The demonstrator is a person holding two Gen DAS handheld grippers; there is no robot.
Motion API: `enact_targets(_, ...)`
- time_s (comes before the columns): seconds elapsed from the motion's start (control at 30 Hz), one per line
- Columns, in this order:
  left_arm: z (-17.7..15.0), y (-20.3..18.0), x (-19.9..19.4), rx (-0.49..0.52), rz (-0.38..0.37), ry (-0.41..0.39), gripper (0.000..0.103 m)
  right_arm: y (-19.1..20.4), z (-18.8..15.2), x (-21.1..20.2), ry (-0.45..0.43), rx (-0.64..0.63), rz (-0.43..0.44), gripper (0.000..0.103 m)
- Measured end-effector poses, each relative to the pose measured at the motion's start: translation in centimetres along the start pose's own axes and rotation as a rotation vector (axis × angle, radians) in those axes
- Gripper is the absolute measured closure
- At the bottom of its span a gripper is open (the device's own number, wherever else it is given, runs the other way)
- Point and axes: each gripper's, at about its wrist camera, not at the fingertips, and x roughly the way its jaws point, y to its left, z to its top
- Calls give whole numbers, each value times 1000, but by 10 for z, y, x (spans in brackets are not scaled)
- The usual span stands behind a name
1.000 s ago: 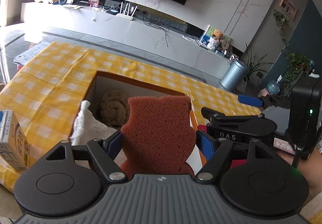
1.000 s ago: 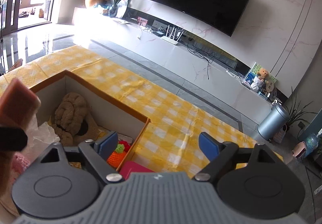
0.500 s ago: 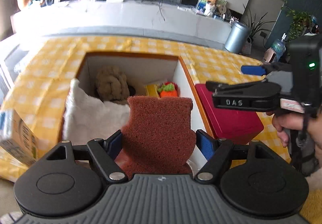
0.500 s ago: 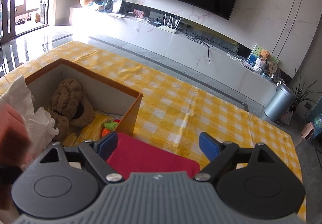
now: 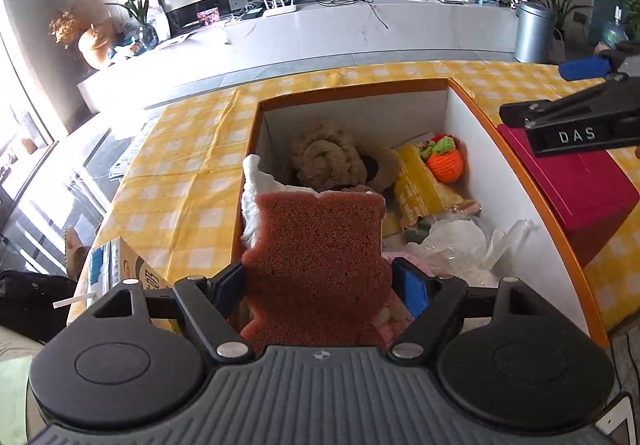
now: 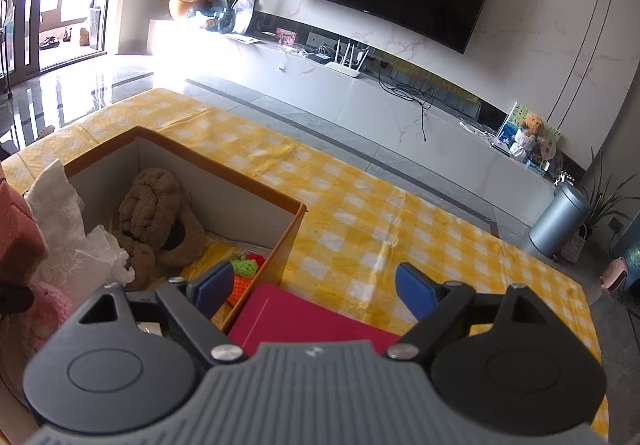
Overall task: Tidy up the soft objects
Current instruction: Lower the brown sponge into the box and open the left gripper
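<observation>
The left gripper (image 5: pixel 320 287) was clenched on a reddish-brown sponge (image 5: pixel 316 257), its blue pads pressed into the sponge's lower sides where the foam narrowed. The sponge hung over the near end of the open cardboard box (image 5: pixel 460 113), above a crumpled white cloth (image 5: pixel 254 197) and something pink that was mostly hidden. The right gripper (image 6: pixel 312 291) held nothing, its jaws spread wide over the red case (image 6: pixel 296 321) that lay just beside the box on the yellow checked tablecloth (image 6: pixel 360 213).

The step in hand looked like dropping the sponge into the box. To do it well, the person would probably need to carry it a little further in, past the near wall, and lower it toward a free spot before letting go, since foam is light and could catch on the cloth or tip back over the edge. Opening the jaws fully would help, as squeezed foam springs out and can cling to a pad. The right gripper seemed well enough out of the way.

The sponge stood on end in the grip, its long axis running straight out along the fingers, with its wide flat end pointing away toward the far wall of the box and the brown knitted toy (image 5: pixel 332 161), and its broad face turned up to the camera.
</observation>
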Motion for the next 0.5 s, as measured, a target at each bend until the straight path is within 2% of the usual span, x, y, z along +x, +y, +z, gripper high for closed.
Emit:
enact_targets(0.13,-4,3,-21,29,-33,-190,6,3,-1,0,4,-2,8,16)
enact_targets(0.2,0,13,-31,-27,-62,-254,0,6,-4,1,13,-19,8,16)
enact_targets(0.33,7,36,-37,-205,-136,-289,0,8,-5,2,22,-24,13,16)
enact_targets(0.4,9,39,-35,-202,-157,-283,0,9,-6,1,20,-21,18,16)
enact_targets(0.5,9,35,-34,-184,-104,-292,0,11,-6,0,17,-25,25,16)
